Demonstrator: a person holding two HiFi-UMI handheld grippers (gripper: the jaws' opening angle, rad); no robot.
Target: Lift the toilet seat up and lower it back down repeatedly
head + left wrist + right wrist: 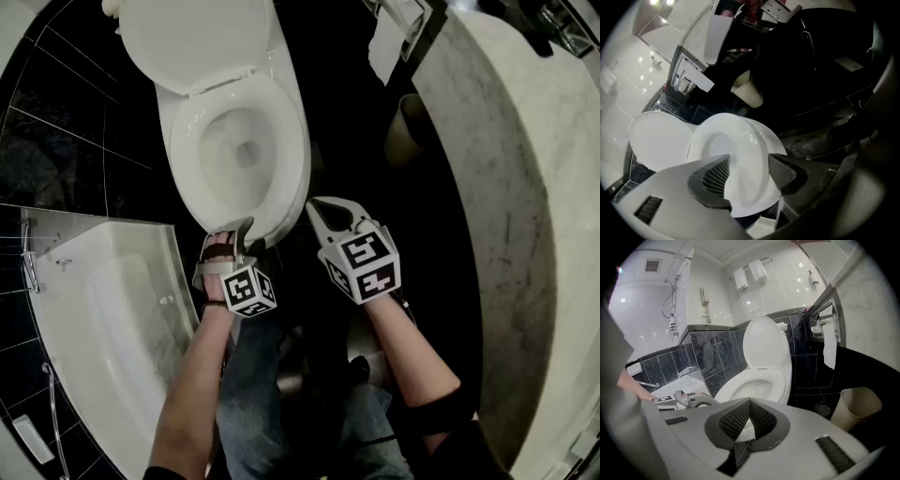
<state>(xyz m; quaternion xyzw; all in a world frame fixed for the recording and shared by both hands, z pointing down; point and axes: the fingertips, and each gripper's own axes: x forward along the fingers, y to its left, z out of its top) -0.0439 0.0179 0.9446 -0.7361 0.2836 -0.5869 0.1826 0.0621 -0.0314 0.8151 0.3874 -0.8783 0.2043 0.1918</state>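
Over dark tiles [56, 122], the spread left gripper [236, 231] straddles the toilet seat [287, 141] front; right gripper [317, 208] closed.

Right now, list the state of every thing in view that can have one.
Toilet lid: raised.
Toilet seat: down on the bowl.
Left hand-held gripper: open, astride the seat's front edge.
Right hand-held gripper: shut, empty.
Waste bin: upright, open-topped.
Toilet paper: loose end hanging down.
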